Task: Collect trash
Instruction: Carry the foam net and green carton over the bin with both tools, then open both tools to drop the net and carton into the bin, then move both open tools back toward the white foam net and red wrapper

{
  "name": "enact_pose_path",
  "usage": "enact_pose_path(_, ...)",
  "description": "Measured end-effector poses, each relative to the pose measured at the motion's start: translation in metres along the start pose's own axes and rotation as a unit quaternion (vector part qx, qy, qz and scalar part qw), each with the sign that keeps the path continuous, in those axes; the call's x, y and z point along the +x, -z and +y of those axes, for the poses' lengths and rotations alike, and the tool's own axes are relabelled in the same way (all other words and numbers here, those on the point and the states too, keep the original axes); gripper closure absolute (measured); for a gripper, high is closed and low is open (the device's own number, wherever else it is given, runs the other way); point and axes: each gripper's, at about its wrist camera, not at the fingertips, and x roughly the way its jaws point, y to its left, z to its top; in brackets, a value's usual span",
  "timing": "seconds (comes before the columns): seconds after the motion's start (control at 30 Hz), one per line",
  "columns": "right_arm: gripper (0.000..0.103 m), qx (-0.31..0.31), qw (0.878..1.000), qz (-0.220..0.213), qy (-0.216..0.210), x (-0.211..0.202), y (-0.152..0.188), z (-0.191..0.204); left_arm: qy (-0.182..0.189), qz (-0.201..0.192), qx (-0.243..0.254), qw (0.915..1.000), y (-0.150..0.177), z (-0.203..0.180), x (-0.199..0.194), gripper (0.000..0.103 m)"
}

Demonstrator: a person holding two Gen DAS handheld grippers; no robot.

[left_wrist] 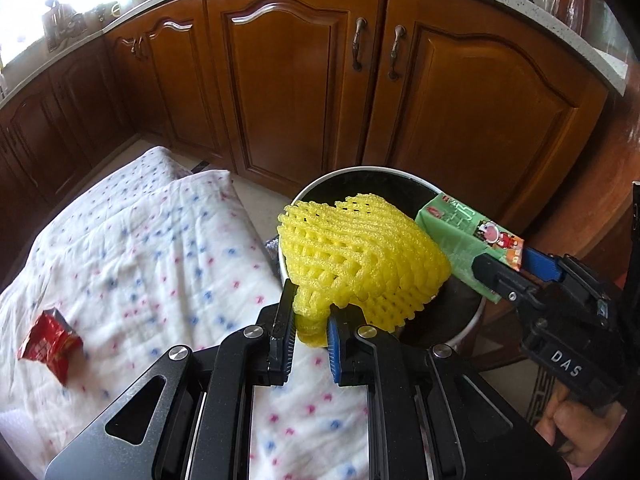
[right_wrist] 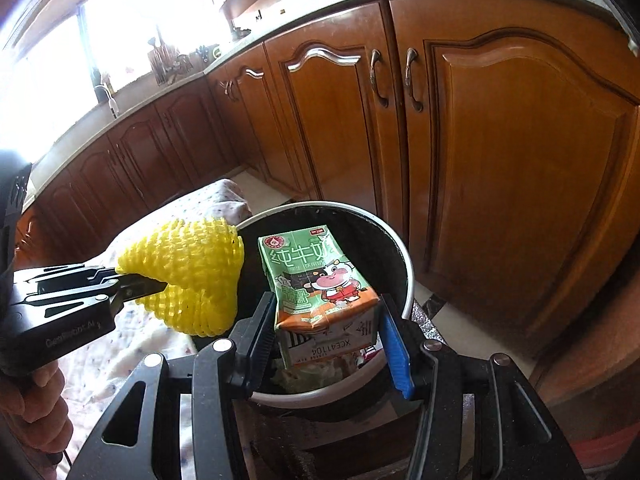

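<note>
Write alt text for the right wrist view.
The right tool holds a green milk carton over an open round bin. On the left, the left tool pinches yellow foam netting at the bin's edge. Behind are wooden kitchen cabinets, with a dotted white cloth on the left.

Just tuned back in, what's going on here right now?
A person is clearing trash with a gripper in each hand. The left gripper is shut on a yellow foam net, held over the rim of the trash bin. The right gripper grips a green milk carton above the bin's opening. Neither item has been dropped in yet. A crumpled red wrapper lies on the dotted cloth beside the bin, not yet picked up.
</note>
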Motion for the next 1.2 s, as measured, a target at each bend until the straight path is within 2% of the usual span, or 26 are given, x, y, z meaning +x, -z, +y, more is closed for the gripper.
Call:
enact_pose_path(0.2, 0.052, 0.004, 1.000, 0.006, 0.002, 0.004, 0.001, -0.007, -0.004, 0.004, 0.006, 1.0000, -0.003, -0.007, 0.010, 0.090)
enact_pose_path(0.3, 0.051, 0.010, 1.000, 0.008, -0.002, 0.008, -0.001, -0.009, -0.004, 0.009, 0.008, 0.9999, -0.004, -0.009, 0.013, 0.086)
enact_pose_path(0.33, 0.051, 0.014, 1.000, 0.011, -0.004, 0.010, -0.002, -0.009, -0.002, 0.011, 0.008, 0.9999, -0.004, -0.010, 0.014, 0.077)
enact_pose_path(0.37, 0.051, 0.018, 1.000, 0.013, -0.007, 0.011, -0.001, -0.010, -0.004, 0.014, 0.008, 0.9999, -0.004, -0.011, 0.015, 0.061)
enact_pose_path(0.43, 0.050, 0.026, 0.999, 0.013, -0.015, 0.011, 0.000, -0.013, -0.011, 0.009, 0.010, 0.9999, -0.003, -0.012, 0.014, 0.046)
enact_pose_path(0.6, 0.049, 0.049, 0.998, -0.002, -0.029, -0.001, 0.007, -0.018, -0.006, -0.007, 0.014, 0.9999, 0.006, -0.011, 0.003, 0.045)
enact_pose_path(0.8, 0.043, 0.066, 0.996, -0.025, -0.051, -0.021, 0.023, -0.014, -0.001, -0.014, -0.019, 0.9997, 0.029, 0.008, -0.011, 0.045)
enact_pose_path(1.2, 0.041, 0.056, 0.992, -0.015, -0.109, -0.028, 0.061, 0.045, -0.034, -0.033, -0.114, 0.9924, 0.105, 0.074, -0.047, 0.042)
